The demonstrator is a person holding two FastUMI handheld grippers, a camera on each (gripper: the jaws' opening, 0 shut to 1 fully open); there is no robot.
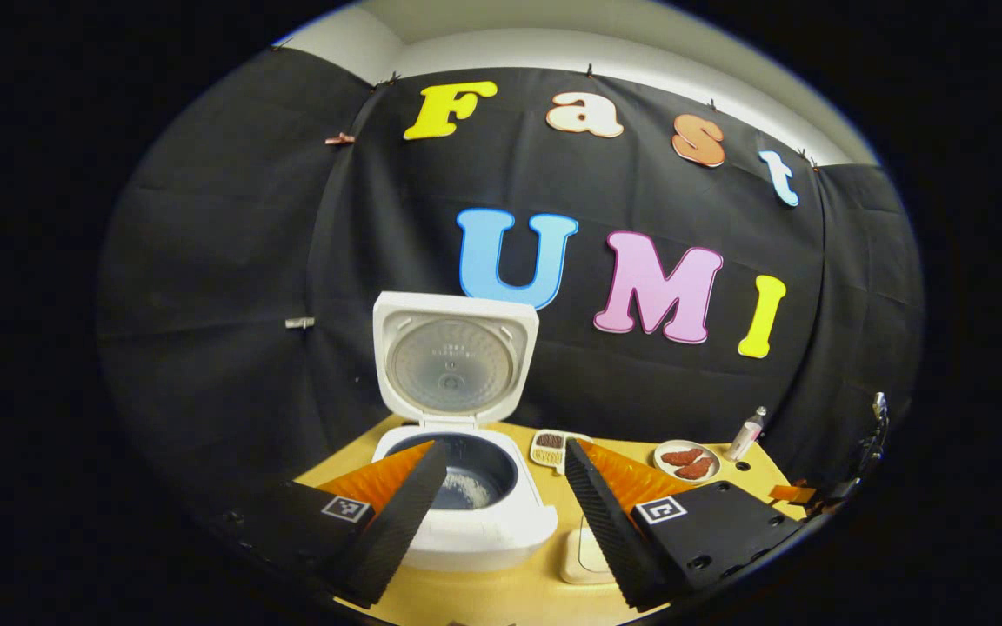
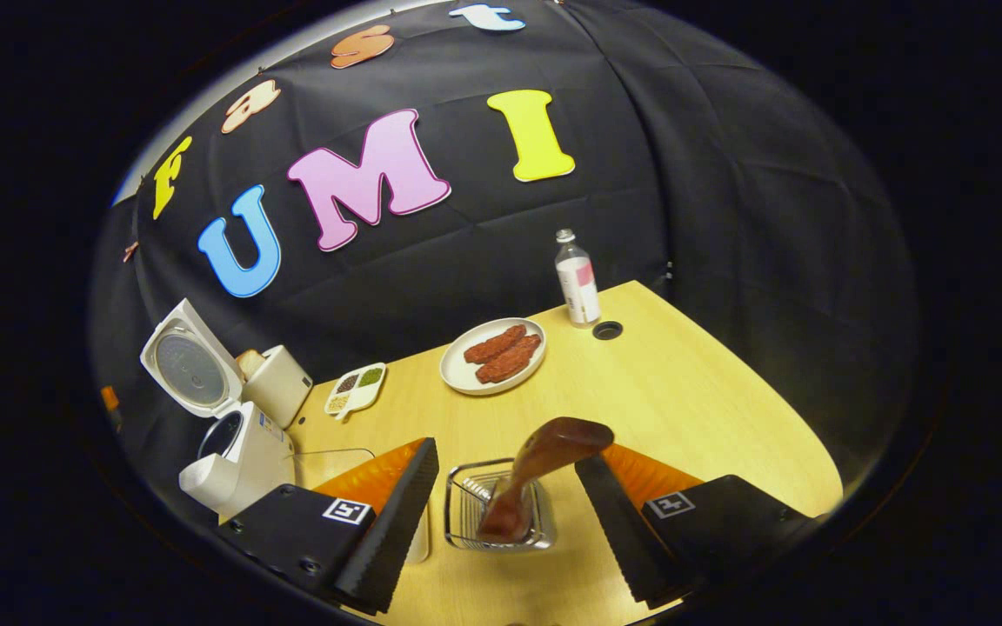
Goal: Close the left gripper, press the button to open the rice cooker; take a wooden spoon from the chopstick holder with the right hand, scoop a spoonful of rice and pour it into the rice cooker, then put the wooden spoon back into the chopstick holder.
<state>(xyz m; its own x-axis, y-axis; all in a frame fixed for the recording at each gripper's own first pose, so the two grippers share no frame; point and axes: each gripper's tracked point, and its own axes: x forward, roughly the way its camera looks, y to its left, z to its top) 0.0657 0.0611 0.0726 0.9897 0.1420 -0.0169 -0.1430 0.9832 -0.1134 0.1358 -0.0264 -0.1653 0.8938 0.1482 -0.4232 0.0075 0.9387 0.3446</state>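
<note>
- Left gripper view: the left gripper point(image 1: 501, 513) hangs above the near edge of the rice cooker point(image 1: 466, 504) with its fingers apart and nothing between them. The cooker's lid point(image 1: 454, 363) stands upright and open, and pale rice shows at the bottom of the dark inner pot point(image 1: 466, 480).
- Risk here: a drop of this gripper could knock the lid shut or nudge the cooker along the surface.
- The wooden surface point(image 1: 501, 600) also carries a small divided dish point(image 1: 551, 449), a plate of reddish food point(image 1: 686, 461) and a bottle point(image 1: 747, 433); black cloth backs the booth.
- Right gripper view: the right gripper point(image 2: 501, 513) has its fingers apart on either side of the wooden spoon point(image 2: 536, 474), which stands tilted in the wire chopstick holder point(image 2: 466, 504); neither finger appears to press on it.
- Risk here: the spoon leans, so closing off-centre could tip it sideways or drag the light holder.
- The plate of reddish food sits mid-surface, the bottle near the back edge beside a cable hole point(image 2: 607, 329), and the open rice cooker far to the left.
</note>
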